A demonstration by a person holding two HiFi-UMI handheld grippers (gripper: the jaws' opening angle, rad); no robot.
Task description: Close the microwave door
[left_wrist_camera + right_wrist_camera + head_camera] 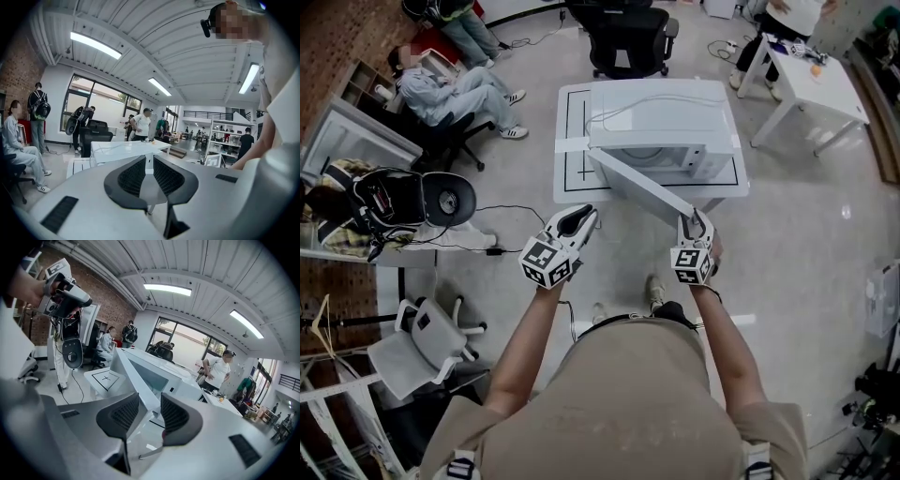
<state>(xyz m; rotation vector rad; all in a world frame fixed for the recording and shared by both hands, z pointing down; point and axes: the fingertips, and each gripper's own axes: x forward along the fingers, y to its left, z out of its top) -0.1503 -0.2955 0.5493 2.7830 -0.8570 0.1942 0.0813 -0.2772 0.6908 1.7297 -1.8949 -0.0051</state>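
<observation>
Microwave (pixel 666 127) sits on table (pixel 570 141), door (pixel 642 186) swung wide; right gripper (pixel 696 222) pinches door's outer edge; left gripper (pixel 581 217) alongside, jaws slightly parted, empty.

microwave door (pixel 637 180): tip hidden behind right gripper (pixel 695 220) | black chair (pixel 623 42): top cropped
</observation>
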